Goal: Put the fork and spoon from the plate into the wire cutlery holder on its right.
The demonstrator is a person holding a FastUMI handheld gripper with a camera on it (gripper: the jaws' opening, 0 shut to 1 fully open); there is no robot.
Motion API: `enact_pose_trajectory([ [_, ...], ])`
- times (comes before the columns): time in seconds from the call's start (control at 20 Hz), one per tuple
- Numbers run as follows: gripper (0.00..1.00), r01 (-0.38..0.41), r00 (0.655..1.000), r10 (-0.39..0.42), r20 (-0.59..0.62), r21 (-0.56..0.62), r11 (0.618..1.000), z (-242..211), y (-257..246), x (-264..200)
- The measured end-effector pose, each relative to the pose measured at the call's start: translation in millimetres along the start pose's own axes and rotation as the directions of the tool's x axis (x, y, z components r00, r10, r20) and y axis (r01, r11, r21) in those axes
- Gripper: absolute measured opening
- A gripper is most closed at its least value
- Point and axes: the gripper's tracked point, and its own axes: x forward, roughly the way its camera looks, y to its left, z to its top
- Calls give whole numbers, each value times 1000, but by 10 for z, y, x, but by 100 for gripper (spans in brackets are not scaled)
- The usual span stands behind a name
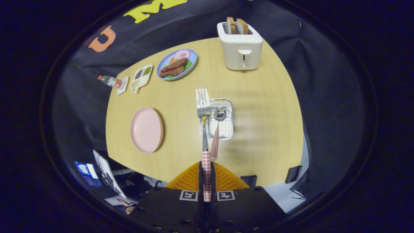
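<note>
My gripper (206, 168) is shut on the red-checked handle of a metal fork (203, 106), which sticks out ahead of the fingers with its tines up, over the left rim of the wire cutlery holder (226, 129). A spoon (216, 136) with the same checked handle stands in the holder, bowl down, its handle leaning back toward the fingers, just right of the fork. The pink plate (146, 130) lies bare on the wooden table, well left of the holder and the fork.
A white toaster (241, 45) with two bread slices stands beyond the holder. A blue plate of food (177, 64), a small divided tray (141, 76) and a bottle (109, 81) sit at the far left. The table's near edge (161, 179) lies just before the fingers.
</note>
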Motion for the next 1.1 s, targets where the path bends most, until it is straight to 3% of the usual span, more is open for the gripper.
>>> enact_pose_trajectory([
  [0.55, 7, 27, 968, -41, -249, -60, 998, 63, -188, 115],
  [1.1, 11, 30, 955, -60, -291, -106, 994, 139, -290, 158],
])
